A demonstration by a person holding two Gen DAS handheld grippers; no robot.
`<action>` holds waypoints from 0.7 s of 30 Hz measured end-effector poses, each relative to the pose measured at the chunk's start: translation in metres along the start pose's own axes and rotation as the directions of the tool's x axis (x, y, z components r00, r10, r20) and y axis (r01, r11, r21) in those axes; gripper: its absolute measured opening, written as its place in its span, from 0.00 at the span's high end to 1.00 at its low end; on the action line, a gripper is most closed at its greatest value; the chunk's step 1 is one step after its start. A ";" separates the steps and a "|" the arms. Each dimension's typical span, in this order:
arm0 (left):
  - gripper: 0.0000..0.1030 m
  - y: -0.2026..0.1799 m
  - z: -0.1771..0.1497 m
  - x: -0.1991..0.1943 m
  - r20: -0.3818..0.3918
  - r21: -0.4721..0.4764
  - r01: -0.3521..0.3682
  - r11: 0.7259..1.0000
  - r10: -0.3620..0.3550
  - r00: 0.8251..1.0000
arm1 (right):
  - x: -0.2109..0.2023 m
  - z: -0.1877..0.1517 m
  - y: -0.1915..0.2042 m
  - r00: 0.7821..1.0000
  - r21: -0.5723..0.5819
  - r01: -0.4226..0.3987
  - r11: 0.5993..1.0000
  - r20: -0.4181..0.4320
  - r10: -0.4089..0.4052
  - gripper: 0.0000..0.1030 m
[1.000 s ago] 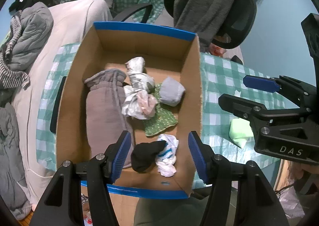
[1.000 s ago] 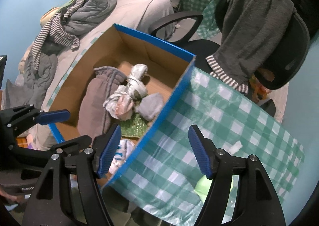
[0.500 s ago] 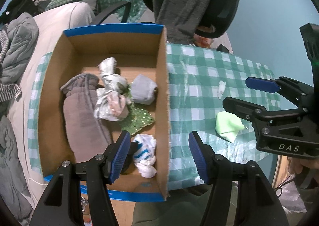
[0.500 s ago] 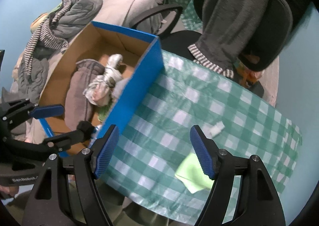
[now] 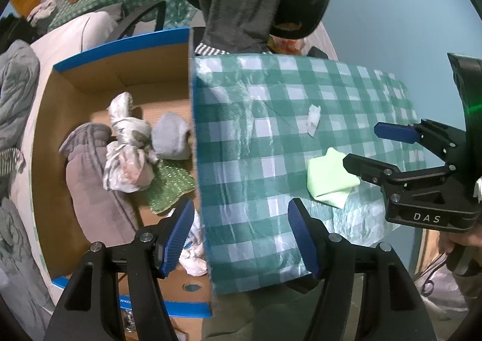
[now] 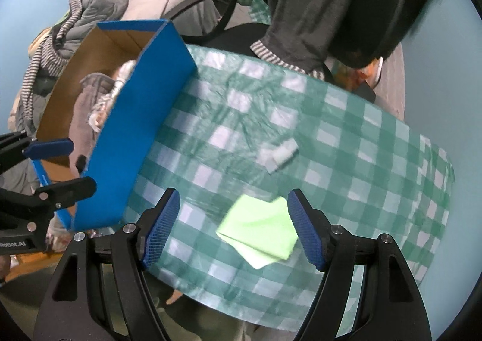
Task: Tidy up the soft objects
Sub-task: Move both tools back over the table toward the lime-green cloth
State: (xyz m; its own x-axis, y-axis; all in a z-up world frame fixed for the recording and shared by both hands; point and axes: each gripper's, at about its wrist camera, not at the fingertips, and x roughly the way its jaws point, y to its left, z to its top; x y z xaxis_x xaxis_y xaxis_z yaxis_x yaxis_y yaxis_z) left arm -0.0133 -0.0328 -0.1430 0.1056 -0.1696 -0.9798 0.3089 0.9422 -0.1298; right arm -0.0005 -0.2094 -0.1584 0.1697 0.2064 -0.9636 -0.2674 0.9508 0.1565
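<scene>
Most of the sorting looks done to me. The cardboard box (image 5: 120,76) sits at the left edge of the tabletop (image 5: 271,136), and I count several soft things already inside it: a grey-brown rolled towel (image 5: 90,178), a knotted white bundle (image 5: 126,154), a grey sock ball (image 5: 171,139), a green dotted cloth (image 5: 171,187) and a white-and-blue rag (image 5: 192,253) near the box's front wall.

What I judge is left lies on the checked cloth: the folded light green cloth (image 6: 259,229) near the front edge of the tabletop, and a small white crumpled scrap (image 6: 280,154) further in toward the middle (it may be only a bit of tissue, I cannot tell).

My right gripper (image 6: 233,226) hangs over the green cloth with its jaws wide apart and nothing pressed between them; the cloth shows between the fingers but is not pinched. My left gripper (image 5: 241,238) is above bare tabletop just beside the box's right wall, its jaws opening and empty.

So I'd put the next pick as the green cloth, then the scrap.
</scene>
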 end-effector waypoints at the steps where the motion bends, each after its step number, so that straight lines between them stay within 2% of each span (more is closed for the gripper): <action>1: 0.36 -0.004 0.000 0.003 -0.005 0.013 -0.007 1.000 0.007 1.000 | 0.001 -0.002 -0.002 1.000 0.001 -0.001 1.000 -0.001 0.001 0.28; 12: 0.35 -0.036 0.001 0.030 -0.056 0.101 -0.030 0.994 0.036 0.998 | 0.014 -0.030 -0.020 0.999 -0.001 0.000 1.000 -0.036 0.000 0.27; 21: 0.31 -0.058 -0.012 0.054 -0.098 0.154 -0.045 0.987 0.061 0.993 | 0.033 -0.053 -0.028 0.997 -0.032 0.012 0.999 -0.071 -0.014 0.27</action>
State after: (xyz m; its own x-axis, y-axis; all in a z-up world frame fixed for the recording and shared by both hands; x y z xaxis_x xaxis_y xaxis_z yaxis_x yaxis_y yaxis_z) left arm -0.0371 -0.0933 -0.1899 0.0310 -0.0827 -0.9961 0.4452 0.8934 -0.0604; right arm -0.0377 -0.2414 -0.2060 0.1060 0.1759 -0.9787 -0.2954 0.9454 0.1379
